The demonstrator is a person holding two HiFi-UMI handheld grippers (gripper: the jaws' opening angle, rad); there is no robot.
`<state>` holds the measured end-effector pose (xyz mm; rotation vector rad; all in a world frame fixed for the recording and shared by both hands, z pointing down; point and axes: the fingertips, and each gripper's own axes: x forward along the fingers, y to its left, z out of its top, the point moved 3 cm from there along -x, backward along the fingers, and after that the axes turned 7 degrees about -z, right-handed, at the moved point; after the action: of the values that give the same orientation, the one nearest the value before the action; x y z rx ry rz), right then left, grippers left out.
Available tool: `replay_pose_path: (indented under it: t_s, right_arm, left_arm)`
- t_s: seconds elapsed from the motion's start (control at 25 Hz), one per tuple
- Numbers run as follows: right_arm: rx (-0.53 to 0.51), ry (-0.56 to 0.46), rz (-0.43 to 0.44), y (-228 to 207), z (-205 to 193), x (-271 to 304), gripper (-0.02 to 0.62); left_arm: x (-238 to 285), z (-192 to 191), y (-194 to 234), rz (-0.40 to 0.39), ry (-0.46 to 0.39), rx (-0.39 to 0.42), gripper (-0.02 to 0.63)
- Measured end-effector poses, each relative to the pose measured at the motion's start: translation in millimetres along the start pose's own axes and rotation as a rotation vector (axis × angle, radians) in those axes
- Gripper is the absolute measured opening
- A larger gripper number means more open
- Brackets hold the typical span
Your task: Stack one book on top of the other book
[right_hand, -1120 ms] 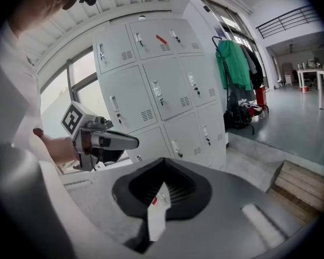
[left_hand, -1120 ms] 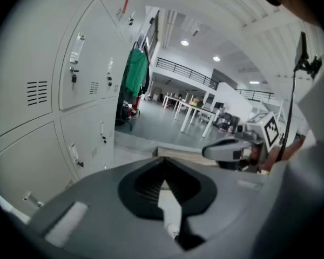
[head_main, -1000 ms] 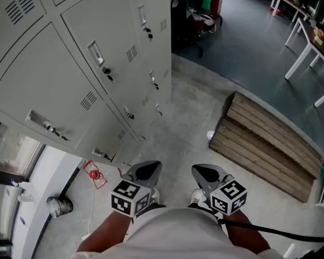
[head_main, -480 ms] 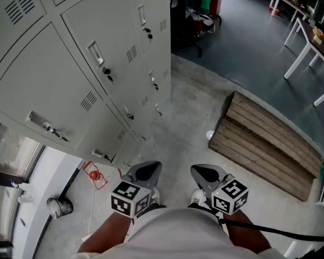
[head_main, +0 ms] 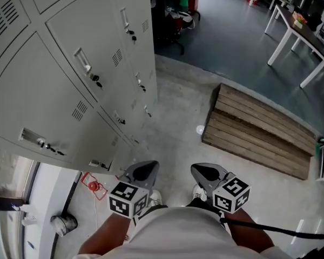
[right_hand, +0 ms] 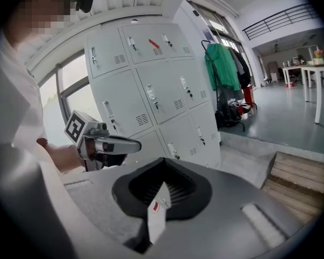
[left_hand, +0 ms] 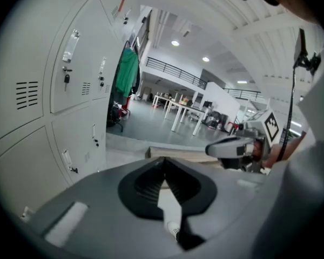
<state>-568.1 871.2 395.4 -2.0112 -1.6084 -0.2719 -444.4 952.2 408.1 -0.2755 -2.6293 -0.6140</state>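
left hand-held gripper [head_main: 142, 170] closed, right hand-held gripper [head_main: 206, 171] closed

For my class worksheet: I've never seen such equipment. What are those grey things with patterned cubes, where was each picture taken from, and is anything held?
They are two-jaw grippers, held by a standing person; the cubes belong to them. The head view looks down from the person's head: left gripper and right gripper near the body, above a concrete floor, lockers at left, a wooden platform ahead. The other two pictures come from a camera on each gripper, looking along its jaws. Both are shut and empty. No books show.
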Motion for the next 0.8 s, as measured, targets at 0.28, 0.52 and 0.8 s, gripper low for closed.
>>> replay_pose_path:
  t_s: [0.28, 0.52, 0.8]
  right_arm:
    - [0.138, -0.06, -0.229, 19.6, -34.4, -32.3, 0.0]
    - [0.278, -0.119, -0.42, 28.4, -72.0, -80.6, 0.0]
    - [0.418, -0.238, -0.597, 36.1, -108.1, -146.0, 0.0]
  left_arm:
    - [8.2, -11.7, -3.7, -0.2, 0.093, 0.12, 0.003]
    - [28.5, -16.3, -22.1, -0.335, 0.157, 0.199, 0.003]
    - [50.6, -29.1, -86.3, -0.506, 0.237, 0.3, 0.003]
